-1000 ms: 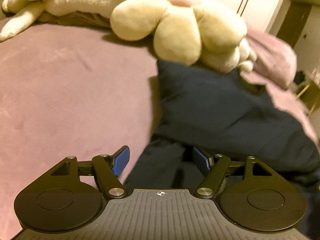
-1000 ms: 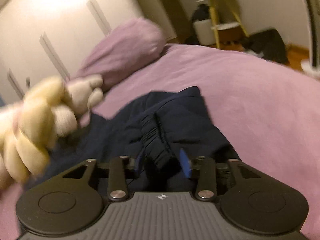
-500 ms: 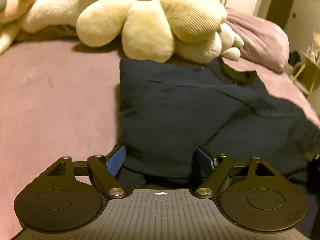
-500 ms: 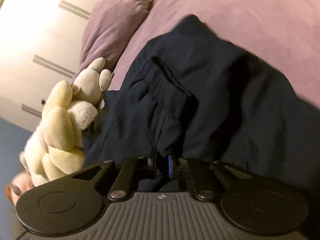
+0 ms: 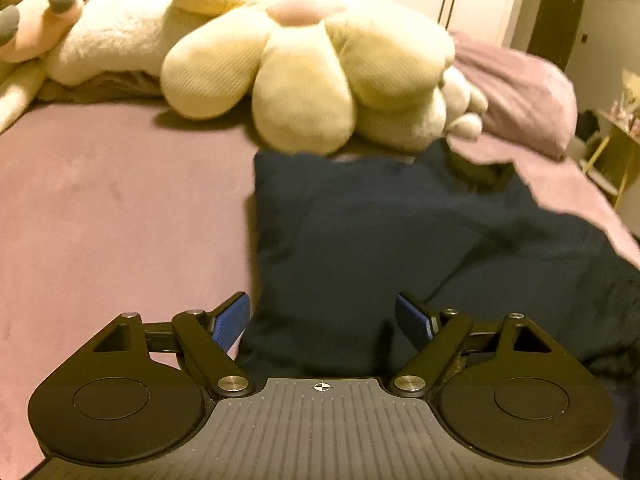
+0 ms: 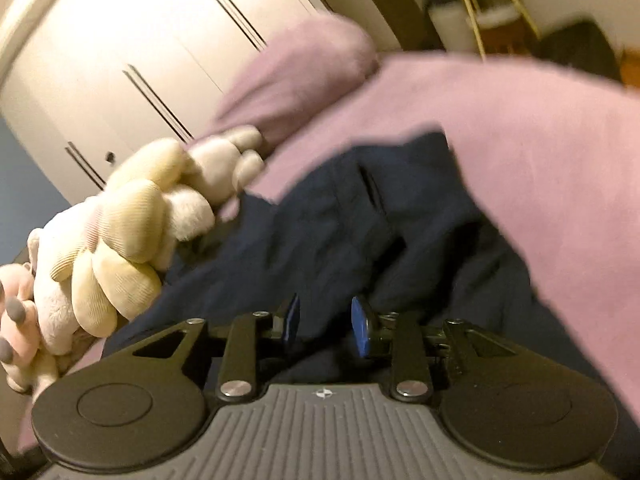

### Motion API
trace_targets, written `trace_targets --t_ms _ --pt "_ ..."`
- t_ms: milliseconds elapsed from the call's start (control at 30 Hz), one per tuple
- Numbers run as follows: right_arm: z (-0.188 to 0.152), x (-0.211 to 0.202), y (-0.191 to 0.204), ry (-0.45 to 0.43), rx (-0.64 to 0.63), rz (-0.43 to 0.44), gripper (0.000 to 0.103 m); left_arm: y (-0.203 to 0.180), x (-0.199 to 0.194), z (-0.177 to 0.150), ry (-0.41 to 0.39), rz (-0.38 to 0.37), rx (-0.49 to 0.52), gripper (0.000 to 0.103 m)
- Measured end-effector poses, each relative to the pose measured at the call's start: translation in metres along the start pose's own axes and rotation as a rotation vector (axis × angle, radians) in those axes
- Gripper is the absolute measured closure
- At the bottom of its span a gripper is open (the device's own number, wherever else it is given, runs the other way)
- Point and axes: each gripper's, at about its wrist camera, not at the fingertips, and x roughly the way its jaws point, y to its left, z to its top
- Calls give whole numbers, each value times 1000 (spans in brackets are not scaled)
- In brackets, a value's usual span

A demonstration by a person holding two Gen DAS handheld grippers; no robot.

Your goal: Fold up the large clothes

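A dark navy garment (image 5: 360, 240) lies rumpled on the purple bed cover (image 5: 100, 220), its far edge against a plush flower. My left gripper (image 5: 324, 320) hovers over the garment's near left corner, open wide, and the blue pads touch nothing. In the right wrist view the same garment (image 6: 320, 232) spreads ahead with a seam running away from me. The right gripper (image 6: 325, 324) sits low over it with its jaws opening. Dark cloth shows in the gap between the pads, and they do not press on it.
A cream plush flower (image 5: 304, 68) and other soft toys (image 5: 48, 20) line the head of the bed. A purple pillow (image 5: 520, 88) lies right of them. White wardrobe doors (image 6: 140, 40) stand behind. A yellow side table (image 5: 616, 140) stands past the bed's right edge.
The left gripper slid along the garment's near edge and its fingers spread a little wider. The right gripper shut on a fold of cloth, then its pads parted again and its view swung.
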Motion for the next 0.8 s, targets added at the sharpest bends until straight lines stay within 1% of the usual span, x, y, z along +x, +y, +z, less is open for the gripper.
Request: trace_targets --t_ms 33,67,100,233,333,400,433,467,500,567,600,667,733,800 --pt "3 -2 6 -24 -21 9 74 -5 2 5 -8 1 4 18" --pt "6 1 14 -40 -51 35 74 -10 5 9 -20 7 8 18" --pt "9 8 22 -44 -77 42 74 -15 9 12 -33 14 14 18" --pt "13 45 63 -55 -238 -4 75 -31 35 18 -81 40 31 18" --pt "10 75 81 -69 -329 -70 76 -37 62 10 -75 70 52 18" --pt "0 96 83 -57 -396 -136 77 -40 77 1 -63 87 89 15" --pt "-6 106 81 -36 -434 -177 81 -42 80 -5 -87 95 118 13" --pt "-12 112 75 -19 -466 -192 81 -43 82 -11 -118 105 150 9" --pt "-16 113 71 -22 -484 -188 81 -41 85 -15 -136 112 169 4" --pt "-19 114 68 -29 -490 -185 81 -31 91 -11 -110 87 112 1" --pt "-18 116 69 -24 -494 -191 81 -30 90 -5 -90 84 100 1" --pt "-18 119 72 -22 -507 -198 81 -32 81 7 -71 98 127 3" --pt "-15 113 70 -35 -481 -171 81 -34 70 17 -104 107 148 4" --pt "-6 104 69 -53 -442 -157 82 -37 63 27 -151 126 138 4"
